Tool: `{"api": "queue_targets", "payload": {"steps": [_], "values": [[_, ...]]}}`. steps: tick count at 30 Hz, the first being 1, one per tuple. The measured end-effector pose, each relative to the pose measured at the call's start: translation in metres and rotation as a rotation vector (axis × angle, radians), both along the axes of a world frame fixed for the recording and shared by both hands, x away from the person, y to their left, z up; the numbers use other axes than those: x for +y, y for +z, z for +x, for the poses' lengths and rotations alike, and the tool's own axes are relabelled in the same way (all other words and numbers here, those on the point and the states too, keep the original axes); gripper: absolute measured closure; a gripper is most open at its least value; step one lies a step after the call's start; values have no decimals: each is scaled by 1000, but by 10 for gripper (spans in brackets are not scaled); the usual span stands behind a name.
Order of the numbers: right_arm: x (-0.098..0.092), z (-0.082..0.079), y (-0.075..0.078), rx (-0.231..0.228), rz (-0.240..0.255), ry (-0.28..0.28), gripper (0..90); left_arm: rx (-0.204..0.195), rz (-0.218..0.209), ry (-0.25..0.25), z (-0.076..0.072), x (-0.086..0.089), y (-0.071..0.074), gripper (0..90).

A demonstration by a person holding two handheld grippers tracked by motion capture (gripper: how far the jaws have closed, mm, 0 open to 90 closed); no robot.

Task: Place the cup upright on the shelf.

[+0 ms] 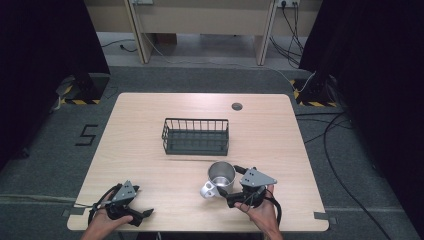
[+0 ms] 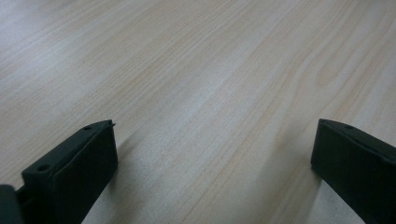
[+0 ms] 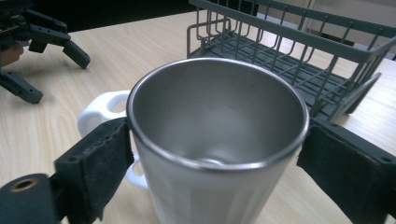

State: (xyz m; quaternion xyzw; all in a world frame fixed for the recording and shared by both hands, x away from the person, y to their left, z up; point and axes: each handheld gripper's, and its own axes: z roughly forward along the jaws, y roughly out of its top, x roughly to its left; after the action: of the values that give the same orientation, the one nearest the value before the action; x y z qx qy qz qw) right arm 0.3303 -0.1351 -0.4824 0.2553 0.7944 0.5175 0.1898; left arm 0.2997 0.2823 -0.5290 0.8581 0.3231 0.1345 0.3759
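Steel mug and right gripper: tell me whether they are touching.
Touching. In the right gripper view, the steel mug sits between the right gripper's two black pads, and both press against its wall just below the rim.

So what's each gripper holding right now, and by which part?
The right gripper clamps the steel mug with a white handle across its body; the left gripper holds nothing.

even overhead light; table (image 1: 150,150) bright, dark curtains at both sides. soft shadows beneath black jaws. mug (image 3: 219,135) rim glints; near edges blur.
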Motion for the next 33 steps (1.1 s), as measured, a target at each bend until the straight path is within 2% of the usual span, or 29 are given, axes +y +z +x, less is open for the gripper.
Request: {"api": "queue_targets", "payload": {"steps": [3, 7, 8, 9, 14, 17, 22, 25, 26, 28, 33], "values": [[3, 4, 0, 1, 8, 10, 69, 0, 1, 0, 0, 0, 0, 0], [5, 12, -1, 16, 60, 34, 37, 0, 0, 0, 0, 0, 0, 0], [5, 12, -1, 16, 60, 34, 37, 0, 0, 0, 0, 0, 0, 0], [7, 15, -2, 19, 69, 34, 3, 0, 0, 0, 0, 0, 0, 0], [11, 19, -3, 25, 84, 45, 13, 0, 1, -1, 0, 0, 0, 0], [13, 21, -5, 29, 99, 64, 49, 0, 1, -1, 0, 0, 0, 0], [19, 16, -4, 31, 94, 13, 52, 0, 2, -1, 0, 0, 0, 0], [24, 9, -3, 36, 94, -51, 54, 0, 1, -1, 0, 0, 0, 0], [24, 9, -3, 36, 94, -51, 54, 0, 1, -1, 0, 0, 0, 0], [28, 1, -1, 44, 79, -106, 56, 0, 1, -2, 0, 0, 0, 0], [30, -5, 0, 53, 74, -149, 55, 0, 1, -3, 0, 0, 0, 0]]}}
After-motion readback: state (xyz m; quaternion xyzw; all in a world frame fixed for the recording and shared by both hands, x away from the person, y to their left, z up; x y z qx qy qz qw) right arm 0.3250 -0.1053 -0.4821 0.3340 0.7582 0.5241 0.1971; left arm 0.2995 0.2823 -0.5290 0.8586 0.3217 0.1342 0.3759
